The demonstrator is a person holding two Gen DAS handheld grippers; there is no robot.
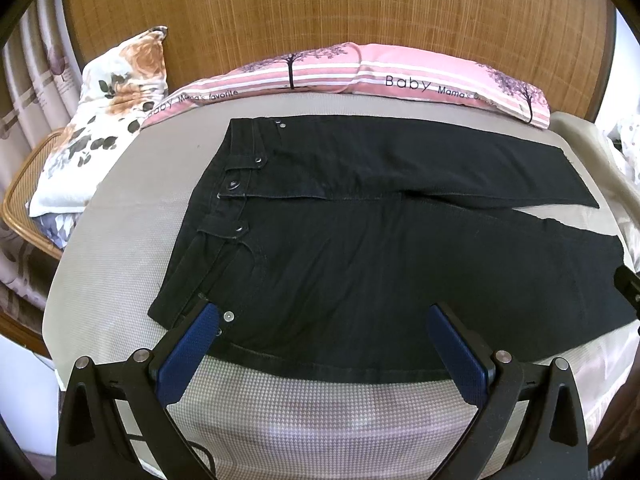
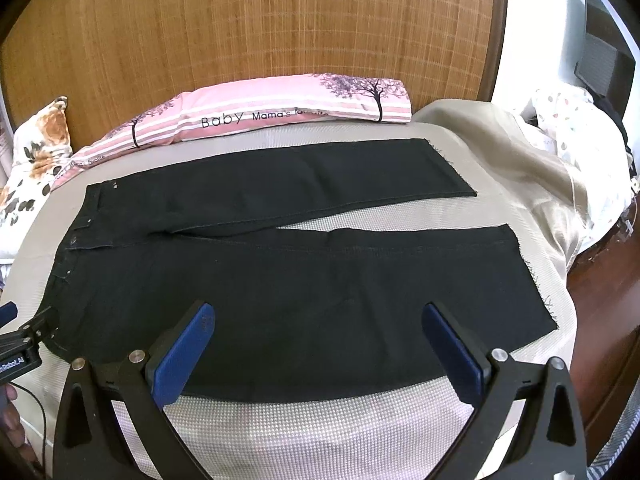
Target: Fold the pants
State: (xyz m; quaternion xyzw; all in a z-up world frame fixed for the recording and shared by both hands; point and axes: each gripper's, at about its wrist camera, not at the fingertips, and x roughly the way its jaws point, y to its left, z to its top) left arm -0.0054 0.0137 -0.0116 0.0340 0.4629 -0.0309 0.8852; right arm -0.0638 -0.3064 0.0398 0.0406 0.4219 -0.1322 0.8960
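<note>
To fold well, the left gripper and the right gripper, both with jaws released wide and holding nothing, should pinch the near edge of the black denim pants (spread flat, legs parted) lying in the middle of the frame on the beige bed cover.

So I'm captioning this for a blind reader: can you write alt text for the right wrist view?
Black pants lie flat on a beige bed cover, waistband left, legs slightly parted to the right. The open right gripper hovers over the near leg, with a pink striped pillow behind against a woven headboard.
</note>
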